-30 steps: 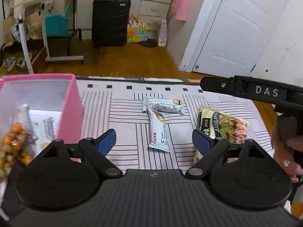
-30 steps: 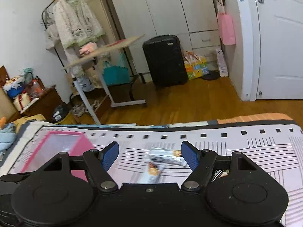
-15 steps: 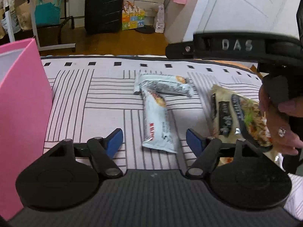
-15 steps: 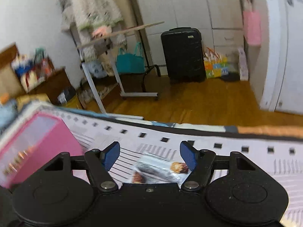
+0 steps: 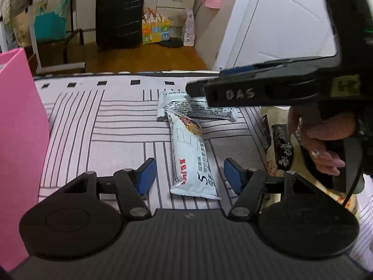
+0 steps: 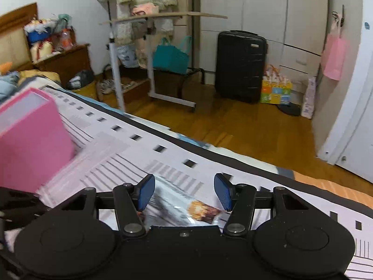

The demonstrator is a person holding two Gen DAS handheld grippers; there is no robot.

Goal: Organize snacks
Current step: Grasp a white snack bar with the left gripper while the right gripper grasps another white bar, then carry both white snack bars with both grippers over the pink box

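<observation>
— Two snack bars (image 5: 194,154) lie crossed on the bed; both grippers (image 5: 188,175) (image 6: 184,192) gape, jaws holding nothing.
— Grabbing the near one may drag the far bar (image 6: 186,206), seemingly overlapped.

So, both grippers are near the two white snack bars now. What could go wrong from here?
1. The near snack bar lies with its far end over the far snack bar, so lifting either one may drag the other along.
2. The right gripper hangs just above the far bar, close ahead of the open left gripper; they could collide.
3. The right wrist view is blurred, so the right gripper's aim at the far bar may be off.
</observation>
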